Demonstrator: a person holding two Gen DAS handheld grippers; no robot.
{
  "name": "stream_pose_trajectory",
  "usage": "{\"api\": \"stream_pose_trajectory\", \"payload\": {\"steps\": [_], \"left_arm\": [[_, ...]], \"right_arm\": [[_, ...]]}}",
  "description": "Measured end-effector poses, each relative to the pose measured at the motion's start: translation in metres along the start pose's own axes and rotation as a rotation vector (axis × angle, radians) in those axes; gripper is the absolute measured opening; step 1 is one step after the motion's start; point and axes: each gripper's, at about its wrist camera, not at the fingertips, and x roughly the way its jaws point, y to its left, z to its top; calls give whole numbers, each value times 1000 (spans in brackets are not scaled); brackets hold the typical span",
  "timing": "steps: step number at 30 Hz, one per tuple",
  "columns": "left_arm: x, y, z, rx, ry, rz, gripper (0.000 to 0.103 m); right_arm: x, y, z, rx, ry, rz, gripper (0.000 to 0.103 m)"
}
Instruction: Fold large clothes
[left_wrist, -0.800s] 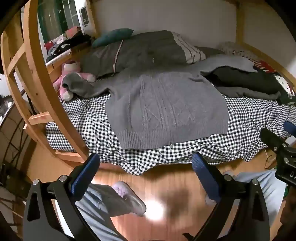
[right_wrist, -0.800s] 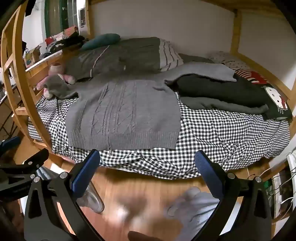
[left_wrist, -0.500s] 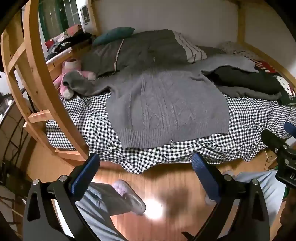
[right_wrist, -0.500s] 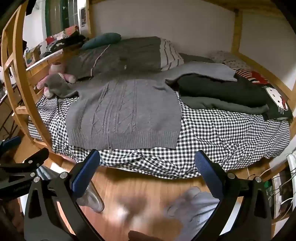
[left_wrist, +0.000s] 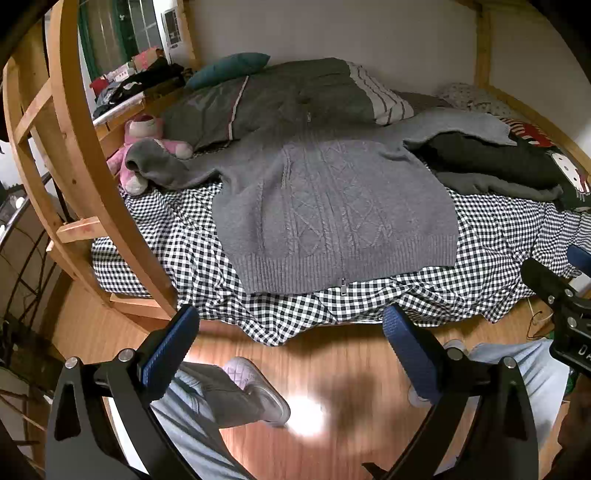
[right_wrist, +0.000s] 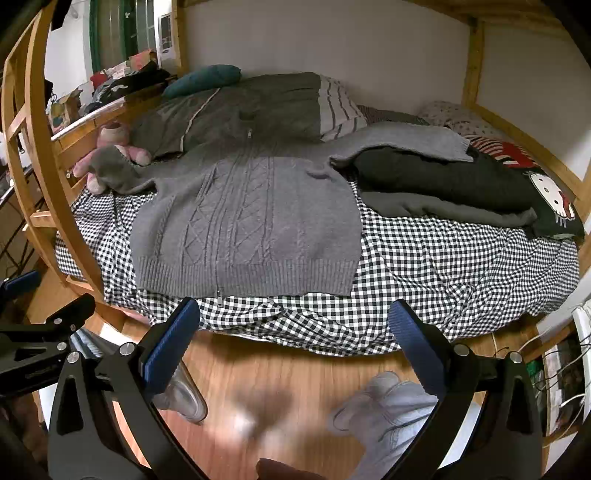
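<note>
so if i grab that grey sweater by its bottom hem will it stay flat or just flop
The grey sweater will probably flop: its knit already drapes over the bedding, and one sleeve lies limp across the pink plush toy. It looks thick, so likely heavyish and apt to sag. The ribbed hem should give a good hold.

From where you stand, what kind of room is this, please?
Most likely a bedroom, with a wooden bunk bed. A mattress in a checked sheet holds a grey cardigan spread flat, a pink soft toy and a teal pillow. A wooden ladder stands at the bed's side.
</note>
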Motion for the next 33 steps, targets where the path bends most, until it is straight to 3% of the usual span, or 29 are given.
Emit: {"api": "stream_pose_trajectory", "payload": {"steps": [33], "left_arm": [[1,2,-1,-2,7,15,97]], "right_arm": [[2,2,1,-10,7,8,100]]}}
